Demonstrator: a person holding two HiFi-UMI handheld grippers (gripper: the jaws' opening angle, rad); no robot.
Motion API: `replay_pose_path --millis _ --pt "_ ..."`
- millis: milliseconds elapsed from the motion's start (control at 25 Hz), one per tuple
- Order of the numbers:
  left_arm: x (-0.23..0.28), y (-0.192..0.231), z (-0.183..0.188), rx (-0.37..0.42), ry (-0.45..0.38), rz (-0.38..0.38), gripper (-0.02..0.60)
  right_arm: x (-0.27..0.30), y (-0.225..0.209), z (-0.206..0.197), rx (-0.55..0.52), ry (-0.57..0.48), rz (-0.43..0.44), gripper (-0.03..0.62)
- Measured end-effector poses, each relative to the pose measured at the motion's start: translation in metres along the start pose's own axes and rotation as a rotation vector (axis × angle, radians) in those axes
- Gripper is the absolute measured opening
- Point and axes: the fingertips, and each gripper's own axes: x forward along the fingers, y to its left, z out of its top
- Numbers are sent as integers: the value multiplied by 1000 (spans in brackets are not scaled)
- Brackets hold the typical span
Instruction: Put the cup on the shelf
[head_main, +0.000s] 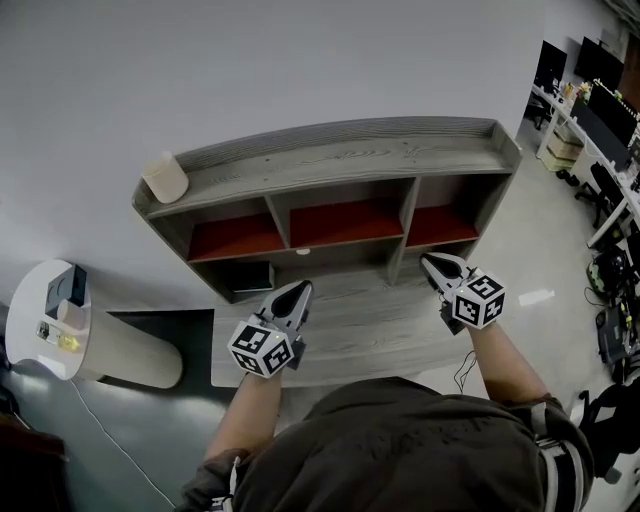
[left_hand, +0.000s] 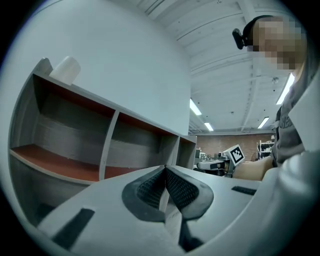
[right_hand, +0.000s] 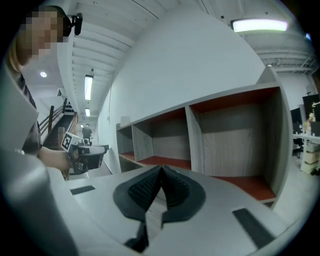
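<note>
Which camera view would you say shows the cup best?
Head view: the cup sits whole on top of the shelf, left end. The left gripper view catches it from below; the right gripper view, barely.

Your top (head_main: 400, 450) is dark olive. Your left gripper (head_main: 303, 288) and right gripper (head_main: 430, 259) are grey, each with a black-and-white marker cube (head_main: 262, 348)

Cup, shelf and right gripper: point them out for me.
cup (head_main: 165, 178), head view, its side wall.
shelf (head_main: 350, 158), head view, its top board.
right gripper (head_main: 429, 260), head view, between its shut fingertips.
</note>
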Motion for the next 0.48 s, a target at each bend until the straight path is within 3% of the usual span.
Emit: replay_pose_path --millis 240,480 --pt "-5 4 -14 -18 -2 5 6 8 6 -27 -26 44 0 -9" --pt "-9 3 -22 -39 3 5 6 11 8 -29 -30 49 4 -9"
